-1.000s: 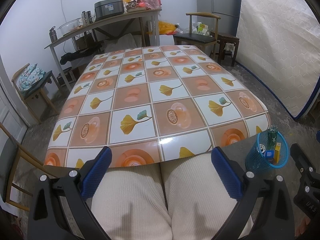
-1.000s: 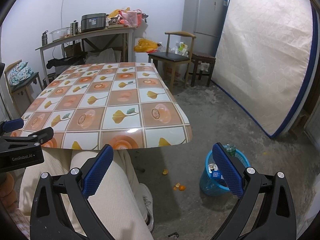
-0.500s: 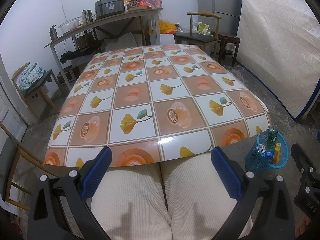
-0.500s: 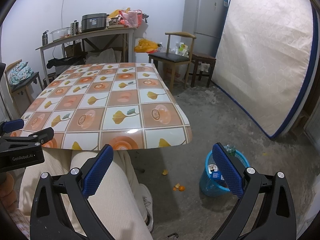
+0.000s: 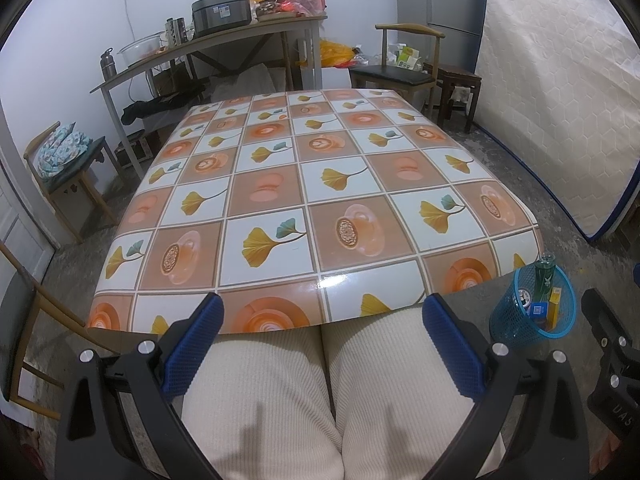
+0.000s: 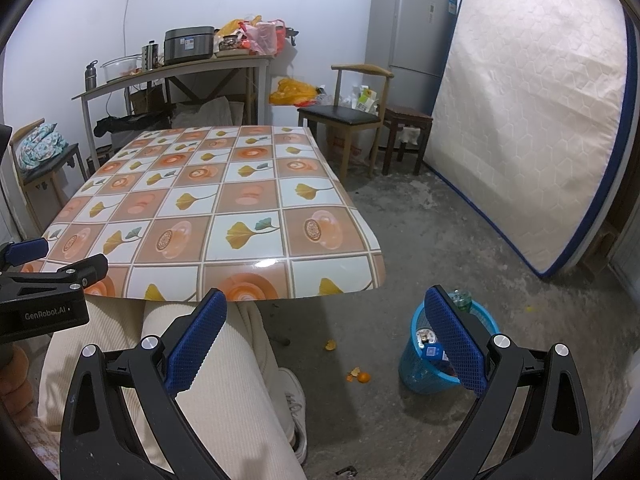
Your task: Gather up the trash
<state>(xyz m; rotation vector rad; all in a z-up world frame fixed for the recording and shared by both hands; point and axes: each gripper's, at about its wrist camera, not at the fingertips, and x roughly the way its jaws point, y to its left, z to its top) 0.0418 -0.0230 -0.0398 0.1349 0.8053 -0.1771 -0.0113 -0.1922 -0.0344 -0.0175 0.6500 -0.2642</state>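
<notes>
A blue mesh trash basket [image 5: 514,318] [image 6: 416,372] stands on the floor right of the table, holding a green bottle [image 5: 544,274], a yellow box and small cans. Orange peel scraps [image 6: 358,376] lie on the concrete floor left of the basket. My left gripper [image 5: 320,320] hangs open above the person's cream-trousered lap, with nothing between its blue pads. My right gripper [image 6: 324,320] is open too, held above the floor beside the person's knee, empty. The left gripper's body [image 6: 44,292] shows at the left edge of the right wrist view.
The table [image 5: 320,200] with a glossy orange-and-white patterned cloth fills the middle. Chairs [image 6: 348,120] and a stool stand behind it, a side table with pots at the back, a fridge [image 6: 408,32] and a leaning mattress [image 6: 532,120] on the right.
</notes>
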